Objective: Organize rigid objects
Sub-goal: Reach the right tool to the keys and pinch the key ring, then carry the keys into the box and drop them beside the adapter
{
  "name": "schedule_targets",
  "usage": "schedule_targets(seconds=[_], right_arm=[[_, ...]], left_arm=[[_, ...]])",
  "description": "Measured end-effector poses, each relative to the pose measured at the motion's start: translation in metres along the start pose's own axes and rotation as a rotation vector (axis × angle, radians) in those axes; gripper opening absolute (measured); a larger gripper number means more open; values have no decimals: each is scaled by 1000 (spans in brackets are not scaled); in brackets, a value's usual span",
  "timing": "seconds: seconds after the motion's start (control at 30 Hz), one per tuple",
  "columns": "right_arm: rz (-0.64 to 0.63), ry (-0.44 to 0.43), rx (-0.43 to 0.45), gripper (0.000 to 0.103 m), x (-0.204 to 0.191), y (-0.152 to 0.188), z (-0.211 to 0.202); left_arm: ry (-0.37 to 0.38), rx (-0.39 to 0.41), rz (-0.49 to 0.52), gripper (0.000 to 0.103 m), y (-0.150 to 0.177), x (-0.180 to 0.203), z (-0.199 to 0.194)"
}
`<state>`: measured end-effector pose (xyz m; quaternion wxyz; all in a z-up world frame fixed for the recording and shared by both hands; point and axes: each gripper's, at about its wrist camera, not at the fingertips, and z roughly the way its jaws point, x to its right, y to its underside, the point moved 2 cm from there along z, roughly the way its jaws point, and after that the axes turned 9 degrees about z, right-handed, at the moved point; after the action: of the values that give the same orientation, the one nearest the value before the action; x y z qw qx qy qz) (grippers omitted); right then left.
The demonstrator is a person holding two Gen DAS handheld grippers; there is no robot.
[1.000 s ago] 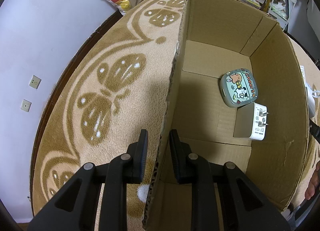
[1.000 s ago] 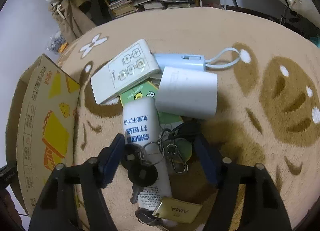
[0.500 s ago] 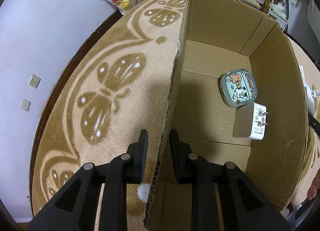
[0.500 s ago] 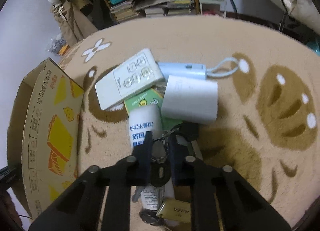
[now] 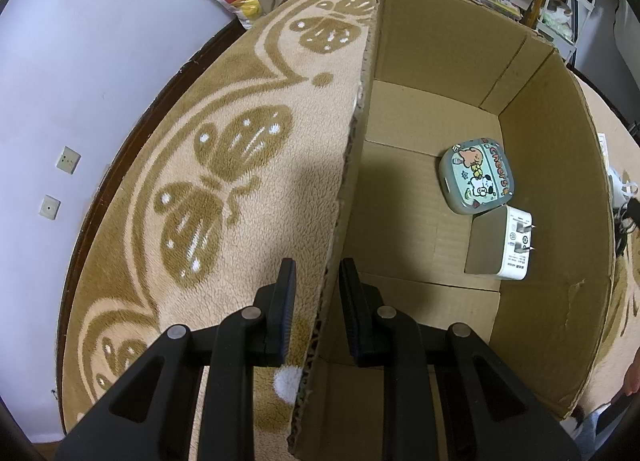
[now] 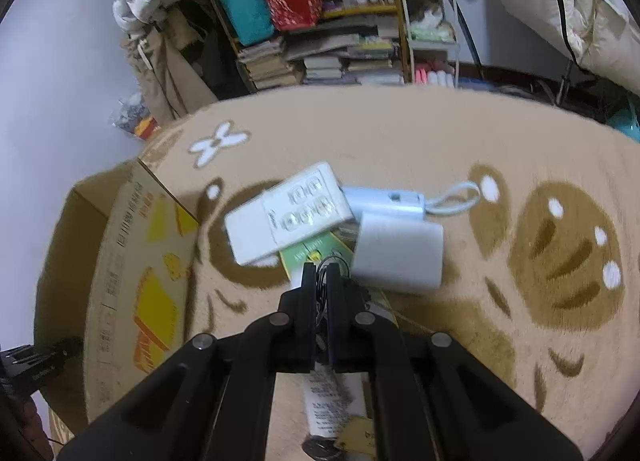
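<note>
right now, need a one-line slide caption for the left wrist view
Left gripper straddles the wall of a cardboard box holding a cartoon-print case and a white charger.

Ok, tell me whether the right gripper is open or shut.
Shut. The right gripper has its fingers nearly together, pinching the key ring, with the keys and brass tag hanging beneath it, above the rug.

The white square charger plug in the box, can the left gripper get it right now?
Probably not: the left gripper straddles the brown cardboard box wall, and the white square charger plug lies across the box floor.
</note>
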<state>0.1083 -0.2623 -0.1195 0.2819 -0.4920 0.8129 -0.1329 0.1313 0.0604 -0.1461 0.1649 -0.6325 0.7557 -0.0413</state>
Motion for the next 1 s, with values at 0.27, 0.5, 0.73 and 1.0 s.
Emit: schedule_targets(seconds=[0.27,0.5,0.73,1.0], right_arm=[[-86,-94,79,6,-35,-5,-19],[-121,-228,145,6,-66,-9,-47],[-176,-363,197,6,-103,-8,-73],[-262,-441,196,6,-139,10,-76]], left_arm=[[-11,-1,6,21,0,2,0],[-21,-7,14,20,0,5,0],[-21,-5,15,20,1,5,-2],[-20,-5,15,20,1,4,-2]])
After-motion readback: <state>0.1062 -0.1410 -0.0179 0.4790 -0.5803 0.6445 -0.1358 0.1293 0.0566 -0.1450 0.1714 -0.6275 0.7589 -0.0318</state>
